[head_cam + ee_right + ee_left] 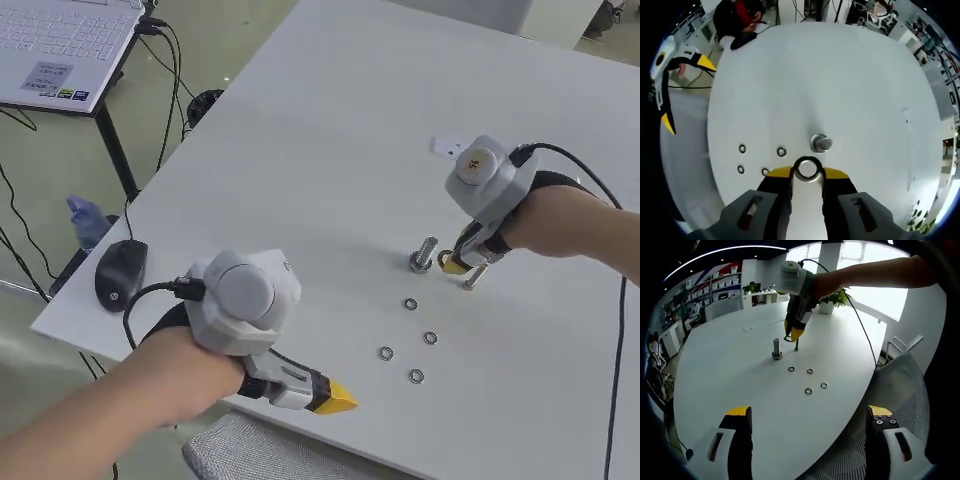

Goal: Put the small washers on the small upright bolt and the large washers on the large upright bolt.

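My right gripper is shut on a large washer, which it holds flat between its yellow tips. It hovers just beside the large upright bolt, and the small upright bolt stands close to its right. Several small washers lie loose on the white table, nearer to me than the bolts. My left gripper is open and holds nothing at the table's near edge, its jaws wide apart and pointing at the bolts and washers.
At the table's left corner lies a black mouse. A laptop sits on a stand beyond it, with cables hanging. A small white tag lies behind the bolts. A mesh chair is below the near edge.
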A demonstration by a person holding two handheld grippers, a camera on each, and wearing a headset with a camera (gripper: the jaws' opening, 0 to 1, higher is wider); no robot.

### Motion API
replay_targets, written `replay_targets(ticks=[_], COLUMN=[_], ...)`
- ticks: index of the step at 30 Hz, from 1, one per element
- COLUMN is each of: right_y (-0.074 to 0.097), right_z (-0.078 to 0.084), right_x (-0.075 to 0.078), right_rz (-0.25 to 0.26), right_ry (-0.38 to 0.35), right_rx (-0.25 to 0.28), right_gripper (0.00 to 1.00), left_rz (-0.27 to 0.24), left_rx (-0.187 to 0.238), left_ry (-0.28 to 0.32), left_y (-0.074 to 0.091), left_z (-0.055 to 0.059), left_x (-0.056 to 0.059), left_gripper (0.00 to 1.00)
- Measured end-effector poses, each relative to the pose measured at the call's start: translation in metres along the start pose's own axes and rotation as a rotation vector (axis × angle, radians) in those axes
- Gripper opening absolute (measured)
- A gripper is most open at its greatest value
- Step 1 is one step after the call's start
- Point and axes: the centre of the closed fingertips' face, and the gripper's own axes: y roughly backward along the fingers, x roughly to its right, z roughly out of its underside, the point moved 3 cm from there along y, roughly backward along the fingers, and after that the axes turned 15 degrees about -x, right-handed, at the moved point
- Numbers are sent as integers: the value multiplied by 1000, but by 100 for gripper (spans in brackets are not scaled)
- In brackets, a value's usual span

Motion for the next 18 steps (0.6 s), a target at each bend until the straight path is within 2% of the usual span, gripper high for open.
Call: replay_targets(ticks=[2,3,6,10,18], right_y=[1,2,3,3,-1], right_z=[-3,-4,-8,-11,-23], right_x=[3,5,9,17,19], right_rz=[3,4,10,14,11], right_ry=[-5,-5,-5,-2,12], right_rx=[6,7,11,14,10], right_gripper=[22,22,22,22,22], left_rz=[15,10,0,1,-3], left_rx=[32,34,21,27,13], left_ry=[31,29,15,14,16], left_y=[2,4,2,3,2], left_z=[-5,-7,-7,-10,-7], left_x=[-1,-3,-6,-10,-14], left_gripper=[94,94,94,94,92])
